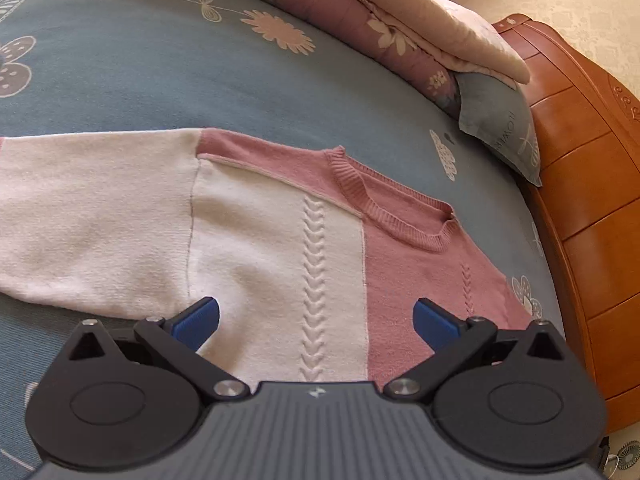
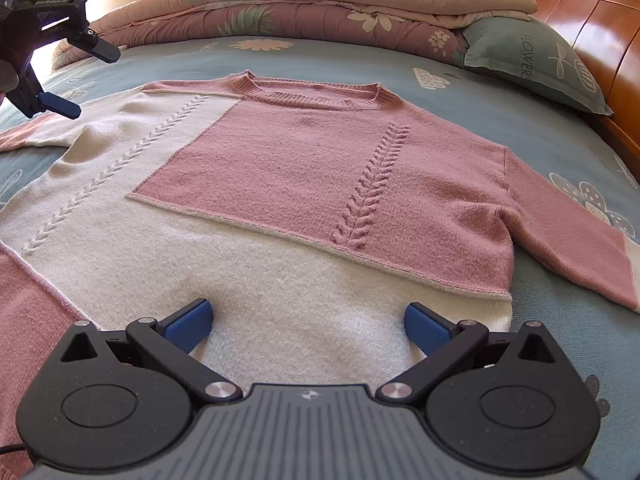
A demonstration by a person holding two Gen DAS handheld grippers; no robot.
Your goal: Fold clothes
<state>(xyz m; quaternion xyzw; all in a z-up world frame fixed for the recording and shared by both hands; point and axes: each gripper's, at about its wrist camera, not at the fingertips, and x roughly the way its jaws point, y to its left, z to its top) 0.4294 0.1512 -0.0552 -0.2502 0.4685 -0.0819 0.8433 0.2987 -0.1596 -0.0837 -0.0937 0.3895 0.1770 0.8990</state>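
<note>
One knit sweater (image 2: 304,168), pink and cream in blocks, with ribbed round collar (image 2: 316,96) and two raised cable-braid columns, lies spread flat, front up, on a bed covered by a blue-grey sheet (image 2: 520,120) printed with pale flowers. The collar points toward the far side of the bed, where a folded floral quilt (image 2: 280,4) is stacked along the edge; a grey-green pillow (image 2: 532,60) lettered "FLOWERS" sits beside the quilt, against an orange wooden headboard (image 2: 600,20). Both sleeves extend outward: the cream sleeve (image 1: 92,216) to the sweater's left side as seen from the hem, the pink sleeve (image 2: 568,236) to the right. Right claw (image 2: 308,328): blue-padded fingers (image 2: 190,326) spread wide apart, holding nothing, positioned low over the cream lower panel near the hem. Left claw (image 1: 316,324): fingers likewise wide apart and empty, over the cream body panel just beside the armpit seam; in the right wrist view the same left claw appears at the upper left corner, raised above the cream sleeve, with clear space showing between its two fingers.
</note>
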